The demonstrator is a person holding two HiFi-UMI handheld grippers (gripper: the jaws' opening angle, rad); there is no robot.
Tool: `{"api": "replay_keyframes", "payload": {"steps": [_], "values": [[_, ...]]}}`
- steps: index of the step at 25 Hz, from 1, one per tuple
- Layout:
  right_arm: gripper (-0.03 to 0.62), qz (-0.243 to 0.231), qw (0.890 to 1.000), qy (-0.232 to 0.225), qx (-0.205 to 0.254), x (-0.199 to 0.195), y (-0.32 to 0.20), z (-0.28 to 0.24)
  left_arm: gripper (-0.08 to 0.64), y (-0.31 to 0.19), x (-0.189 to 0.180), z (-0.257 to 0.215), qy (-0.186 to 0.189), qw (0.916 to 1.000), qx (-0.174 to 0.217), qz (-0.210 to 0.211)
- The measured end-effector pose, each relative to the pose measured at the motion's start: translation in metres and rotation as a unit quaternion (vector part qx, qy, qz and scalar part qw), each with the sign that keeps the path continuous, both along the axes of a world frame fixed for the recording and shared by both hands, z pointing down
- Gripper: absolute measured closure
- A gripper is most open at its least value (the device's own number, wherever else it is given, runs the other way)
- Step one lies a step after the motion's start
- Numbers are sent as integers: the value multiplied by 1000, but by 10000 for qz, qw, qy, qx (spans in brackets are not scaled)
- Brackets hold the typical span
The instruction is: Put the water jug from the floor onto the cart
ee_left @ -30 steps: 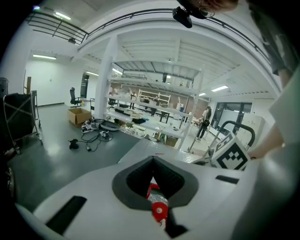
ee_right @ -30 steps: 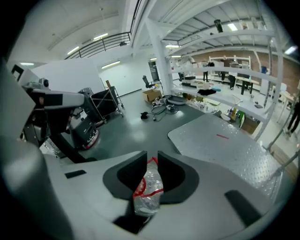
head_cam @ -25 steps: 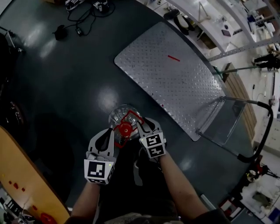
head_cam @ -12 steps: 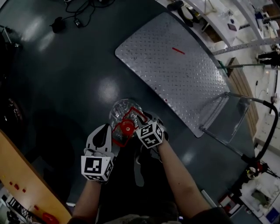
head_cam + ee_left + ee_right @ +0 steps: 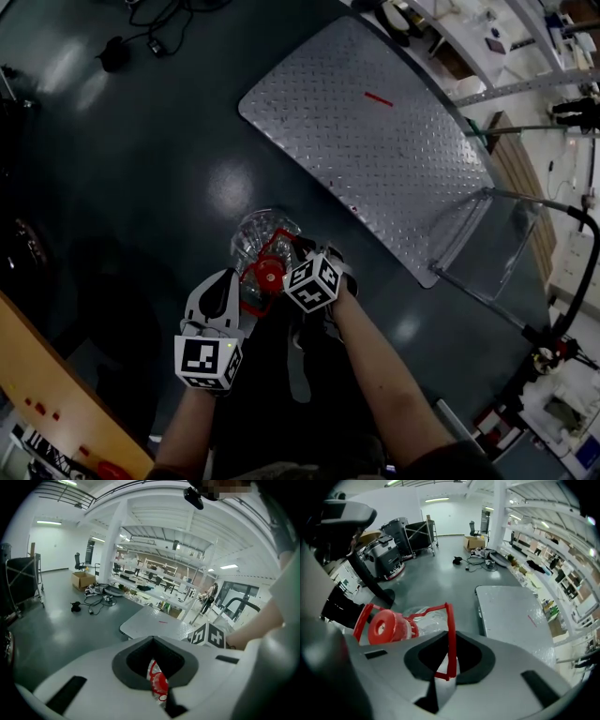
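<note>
Water jug [image 5: 262, 246], clear plastic with red cap [image 5: 269, 276] and red handle [image 5: 451, 639], stands on dark floor [image 5: 141, 169] beside diamond-plate cart [image 5: 375, 159]; right tool [image 5: 302, 253], jaws just closing, and left tool [image 5: 240, 286] both clamp that handle.

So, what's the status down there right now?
Right gripper jaws just been closing, red handle between them. Left gripper at the handle too, grip unclear. Water jug on floor beside cart, nothing between.
</note>
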State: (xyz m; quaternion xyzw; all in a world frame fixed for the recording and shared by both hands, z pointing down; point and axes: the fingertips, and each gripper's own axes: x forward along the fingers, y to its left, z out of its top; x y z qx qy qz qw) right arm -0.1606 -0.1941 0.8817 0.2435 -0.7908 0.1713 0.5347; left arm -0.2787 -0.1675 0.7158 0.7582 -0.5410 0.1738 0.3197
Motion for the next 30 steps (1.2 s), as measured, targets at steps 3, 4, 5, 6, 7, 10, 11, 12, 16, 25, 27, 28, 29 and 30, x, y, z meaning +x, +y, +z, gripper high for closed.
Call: {"api": "replay_keyframes", "payload": {"steps": [3, 4, 5, 6, 7, 10, 11, 12, 16, 25, 27, 28, 29, 30], "values": [[565, -53, 9999, -65, -67, -2, 0, -4, 552, -2, 0, -3, 0, 10000, 36, -19], [565, -91, 9999, -101, -75, -4, 1, -6, 552, -2, -1, -4, -7, 10000, 47, -17], [565, -144, 9998, -116, -52, -5, 2, -10, 552, -3, -1, -5, -12, 10000, 55, -14], [565, -210, 9997, -106, -3, -6, 3, -13, 552, -3, -1, -6, -15, 10000, 60, -10], [565, -272, 9996, -83, 49, -7, 5, -16, 552, -3, 0, -7, -14, 10000, 63, -5], [560, -289, 9995, -112, 57, -8, 18, -25, 552, 0, 0, -12, -20, 10000, 68, 9], [558, -264, 9995, -160, 36, -10, 24, -29, 552, 0, 0, -13, -27, 10000, 72, 6], [557, -253, 9995, -208, 31, -12, 29, -33, 552, 1, 0, -15, -36, 10000, 78, -2], [552, -295, 9989, -351, 100, -21, 50, -50, 552, 2, -2, -24, -78, 9999, 123, -24], [545, 168, 9971, -634, 379, -12, 37, -111, 552, 1, 0, -55, 8, 9996, 283, -21], [544, 382, 9957, -709, 466, -6, 28, -134, 552, 0, 2, -66, 60, 9995, 323, 33], [545, 497, 9947, -745, 511, -3, 24, -146, 552, -1, 2, -72, 87, 9993, 349, 60], [545, 614, 9936, -775, 547, 1, 20, -158, 552, -2, 3, -80, 114, 9991, 387, 92], [545, 728, 9925, -796, 572, 4, 17, -170, 552, -4, 3, -89, 140, 9989, 439, 130]]}}
